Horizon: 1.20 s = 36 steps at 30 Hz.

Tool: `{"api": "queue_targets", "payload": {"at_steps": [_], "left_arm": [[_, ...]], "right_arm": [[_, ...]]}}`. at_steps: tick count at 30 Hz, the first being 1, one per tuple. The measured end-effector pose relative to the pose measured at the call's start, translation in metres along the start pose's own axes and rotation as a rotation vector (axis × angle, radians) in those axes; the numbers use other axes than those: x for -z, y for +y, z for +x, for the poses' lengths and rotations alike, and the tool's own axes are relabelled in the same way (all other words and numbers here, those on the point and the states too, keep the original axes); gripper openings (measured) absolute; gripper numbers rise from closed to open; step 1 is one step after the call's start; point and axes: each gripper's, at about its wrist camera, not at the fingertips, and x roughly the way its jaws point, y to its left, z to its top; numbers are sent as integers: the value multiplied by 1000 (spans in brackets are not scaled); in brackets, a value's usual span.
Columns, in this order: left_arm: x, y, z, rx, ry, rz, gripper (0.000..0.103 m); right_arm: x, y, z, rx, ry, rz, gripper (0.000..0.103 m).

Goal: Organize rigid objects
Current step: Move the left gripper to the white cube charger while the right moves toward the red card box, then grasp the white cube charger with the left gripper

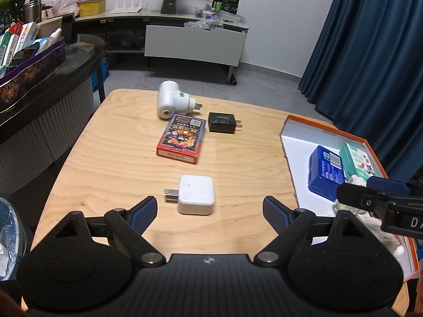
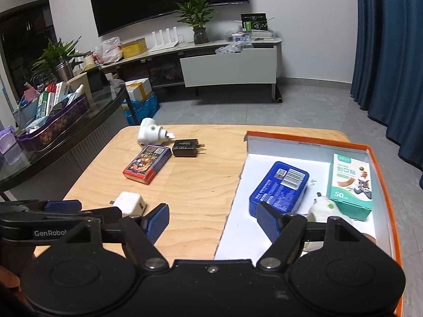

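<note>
Left gripper (image 1: 210,212): jaws stand wide apart and hold nothing; it hovers over the near edge of the wooden table (image 1: 111,174), aimed at the white charger.
Right gripper (image 2: 212,219): jaws spread wide and empty; its gap straddles the near left edge of the orange-rimmed tray (image 2: 384,182).
White charger (image 1: 196,194): nearest loose thing, lying flat on the table just ahead of the left fingers, apart from them; prongs point left in the left wrist view, so its long axis runs across the gripper's line.
Handling, judged: a small hard plastic block, light and stiff; smooth rounded sides may slip, so the pads should close on the two flat faces at mid-body, clear of the prongs.
Tray contents: a blue box (image 2: 279,189) lies flat, a teal carton (image 2: 350,182) beside it on the right, and a white plug-in device (image 2: 323,207) near the right fingers, partly hidden.
Card box (image 1: 182,138): red, flat, mid-table; long axis runs away from the gripper, tilted slightly right.
Black charger (image 1: 222,122): just right of the card box's far end; prongs point right.
White plug-in unit (image 1: 170,102): farthest, on its side, touching or nearly touching the card box's far end; prongs point right.
Progress, judged: three things in the tray, four still on the table.
</note>
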Motion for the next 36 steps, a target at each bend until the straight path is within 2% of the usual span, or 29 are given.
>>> {"api": "queue_targets", "payload": {"at_steps": [17, 32, 36], "left_arm": [[-12, 34, 16, -63, 10, -42, 90], [-62, 27, 108, -86, 57, 99, 93], [-67, 26, 122, -78, 72, 110, 89]], "right_arm": [[8, 24, 24, -52, 49, -49, 87], [9, 25, 37, -66, 72, -60, 87], [6, 24, 45, -72, 80, -55, 87]]}}
